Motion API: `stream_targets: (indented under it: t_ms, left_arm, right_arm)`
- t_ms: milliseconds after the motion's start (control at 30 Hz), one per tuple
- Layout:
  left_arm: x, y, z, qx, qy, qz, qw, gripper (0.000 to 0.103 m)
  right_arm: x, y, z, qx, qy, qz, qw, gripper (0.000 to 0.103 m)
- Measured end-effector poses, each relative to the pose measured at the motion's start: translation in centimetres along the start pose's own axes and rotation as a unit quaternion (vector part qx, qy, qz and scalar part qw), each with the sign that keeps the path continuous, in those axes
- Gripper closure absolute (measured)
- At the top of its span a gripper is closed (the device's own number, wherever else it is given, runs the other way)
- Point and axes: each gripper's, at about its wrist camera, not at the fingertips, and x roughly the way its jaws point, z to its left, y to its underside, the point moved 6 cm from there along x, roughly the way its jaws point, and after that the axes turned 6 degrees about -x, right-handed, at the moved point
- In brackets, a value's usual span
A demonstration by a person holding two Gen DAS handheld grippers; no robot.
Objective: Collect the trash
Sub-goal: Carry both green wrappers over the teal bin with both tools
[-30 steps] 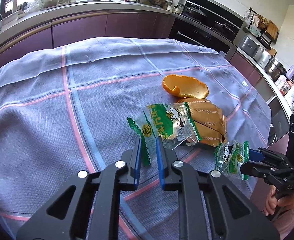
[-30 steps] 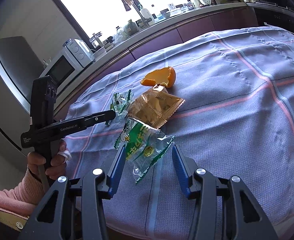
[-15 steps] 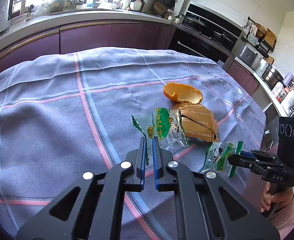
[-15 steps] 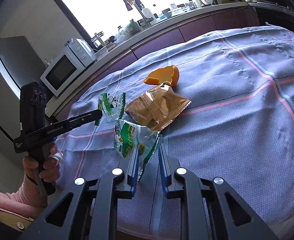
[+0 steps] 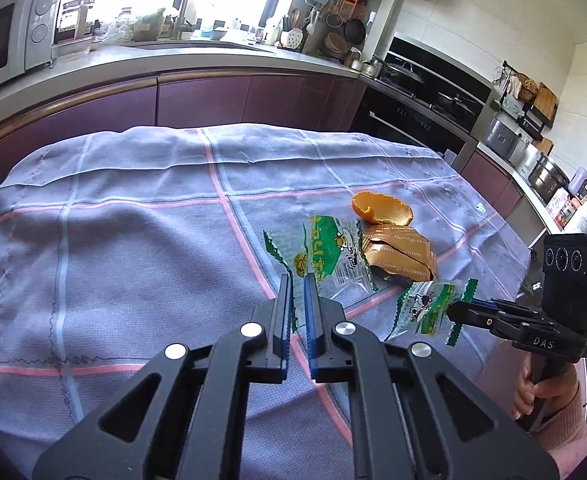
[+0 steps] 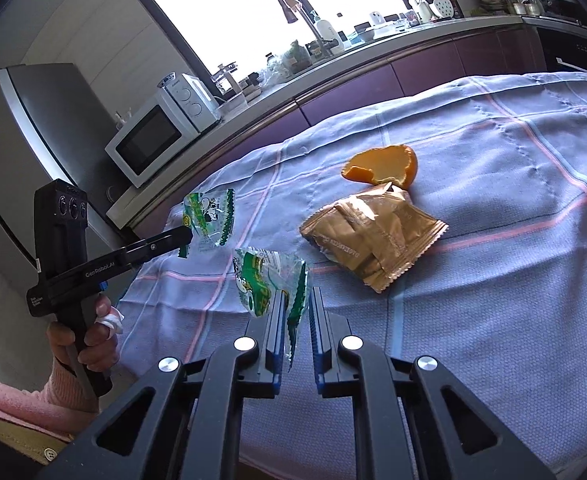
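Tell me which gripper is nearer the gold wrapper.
Right, probably. The right gripper, jaws closing on a green wrapper, is just short of the gold wrapper; the left gripper, holding another green wrapper, hangs farther off.

Left gripper (image 5: 298, 280) pinches a green wrapper (image 5: 321, 252); at right, the right gripper (image 5: 453, 310) is closing on another wrapper (image 5: 425, 308).

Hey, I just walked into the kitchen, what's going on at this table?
A person is clearing trash with a handheld gripper in each hand. The left gripper is shut on a green snack wrapper, held off the table. The right gripper is closing its jaws on a second green wrapper. A gold packet and an orange peel lie uncollected on the checked tablecloth.
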Motion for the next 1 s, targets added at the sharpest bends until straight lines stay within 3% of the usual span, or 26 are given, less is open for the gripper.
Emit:
stream_targets:
  t_ms: [567,1000]
  left_arm:
    - [-7.8,1.3,6.6,-0.058,-0.040,-0.049,0.9963,0.096]
    - [-13.7,1.9,11.6,-0.102,-0.088,-0.098,0.9860,0.096]
  right_arm:
    - [4.8,-2.2,7.0,-0.056,-0.077,0.019,0.995,0.092]
    - [8.9,-3.5,12.6,-0.108,-0.128,0.052,0.985,0.092]
